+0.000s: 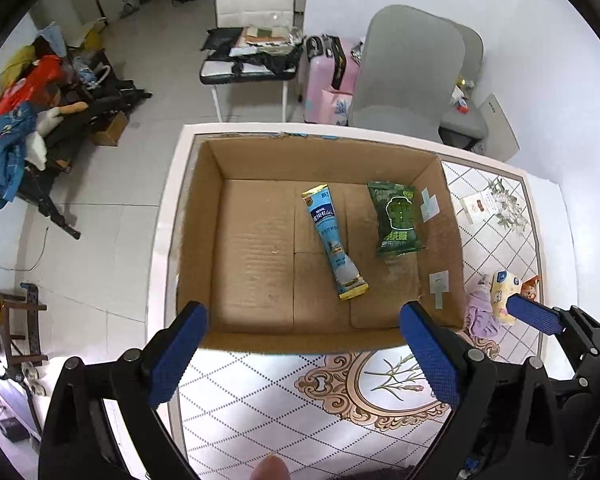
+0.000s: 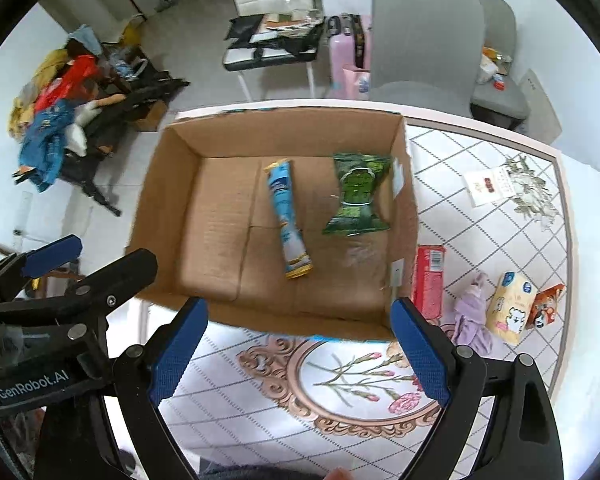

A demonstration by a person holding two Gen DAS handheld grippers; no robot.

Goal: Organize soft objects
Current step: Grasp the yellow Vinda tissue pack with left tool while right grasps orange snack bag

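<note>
An open cardboard box [image 1: 260, 160] [image 2: 172, 184] stands on the table. In it lie a blue stick pouch [image 1: 334, 240] [image 2: 288, 216] and a green wipes packet [image 1: 398, 218] [image 2: 358, 196]. To the box's right on the table lie a red packet [image 2: 430, 276], a purple cloth [image 1: 482, 310] [image 2: 470, 316], a yellow tissue pack [image 1: 506, 288] [image 2: 510, 306] and an orange packet [image 1: 530, 282] [image 2: 546, 304]. My left gripper [image 1: 304, 356] is open and empty at the box's near wall. My right gripper [image 2: 300, 348] is open and empty, also at the near wall.
A small white card [image 1: 476, 204] [image 2: 486, 186] lies on the patterned tablecloth at the far right. Grey chairs [image 1: 408, 72] [image 2: 424, 40] stand behind the table. A white chair with clutter [image 1: 256, 28] and a pile of clothes [image 1: 24, 112] are on the floor beyond.
</note>
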